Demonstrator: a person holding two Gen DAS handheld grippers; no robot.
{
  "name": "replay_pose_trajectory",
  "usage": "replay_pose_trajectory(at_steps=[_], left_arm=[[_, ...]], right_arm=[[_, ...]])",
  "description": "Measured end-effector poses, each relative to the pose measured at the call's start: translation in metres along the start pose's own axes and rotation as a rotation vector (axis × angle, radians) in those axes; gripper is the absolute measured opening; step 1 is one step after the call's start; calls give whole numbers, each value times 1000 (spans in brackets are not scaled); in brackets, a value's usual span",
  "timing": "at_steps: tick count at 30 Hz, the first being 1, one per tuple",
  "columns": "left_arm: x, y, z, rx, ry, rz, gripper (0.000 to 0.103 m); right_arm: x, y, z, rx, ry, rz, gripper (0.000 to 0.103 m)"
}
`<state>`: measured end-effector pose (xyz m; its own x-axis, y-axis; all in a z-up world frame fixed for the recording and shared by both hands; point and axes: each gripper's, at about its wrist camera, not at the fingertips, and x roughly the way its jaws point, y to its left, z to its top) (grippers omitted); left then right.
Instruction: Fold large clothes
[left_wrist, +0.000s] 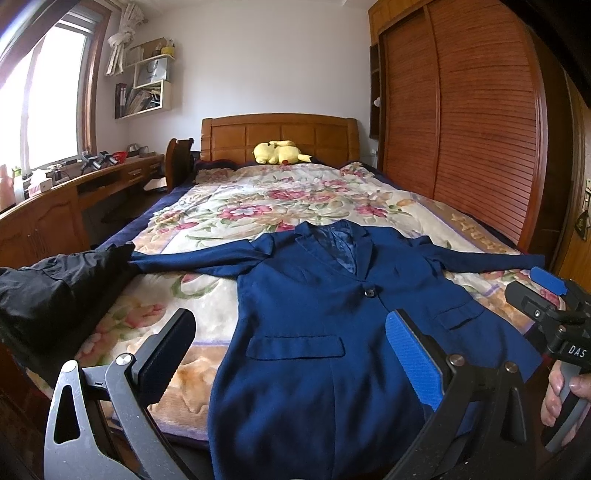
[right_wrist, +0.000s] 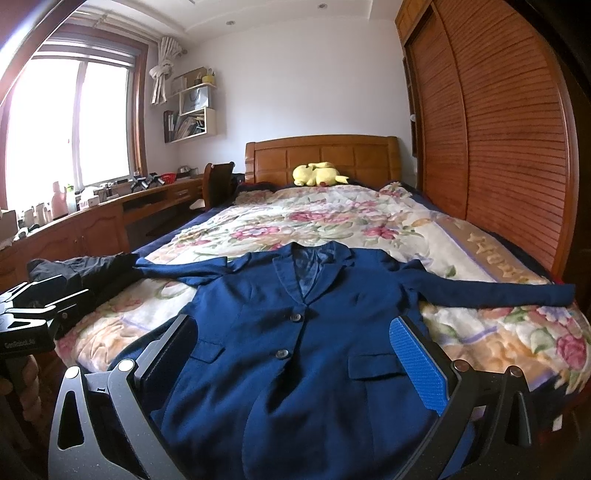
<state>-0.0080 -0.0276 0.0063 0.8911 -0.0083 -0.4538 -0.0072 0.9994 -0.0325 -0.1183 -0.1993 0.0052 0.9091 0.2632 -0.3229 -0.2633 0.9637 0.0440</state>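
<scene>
White "DAS" on the dark body of the right claw (left_wrist: 546, 291), seen at the right edge of the left wrist view; letters may run on, cut by the frame edge. Pale small print on the dark body of the left claw (right_wrist: 33, 295), at the left edge of the right wrist view, reads roughly "GenRobot.AI", blurry, not sure. Large gold script woven in the blanket (right_wrist: 369, 229) border strip on the right side, seen sideways, looks like "Honey" or similar, can't confirm. White paper bag on the wall shelf (left_wrist: 151, 70) has dark print, too small to read.
</scene>
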Motion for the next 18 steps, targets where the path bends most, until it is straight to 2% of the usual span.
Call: replay_pose_trajectory(at_steps=[12,18], left_arm=[[51,18,-11,-8,61,12,103],[81,34,-9,-3,79,55,103]], right_arm=[[59,-3,2,-22,68,47,103],[93,-4,15,-40,85,75,103]])
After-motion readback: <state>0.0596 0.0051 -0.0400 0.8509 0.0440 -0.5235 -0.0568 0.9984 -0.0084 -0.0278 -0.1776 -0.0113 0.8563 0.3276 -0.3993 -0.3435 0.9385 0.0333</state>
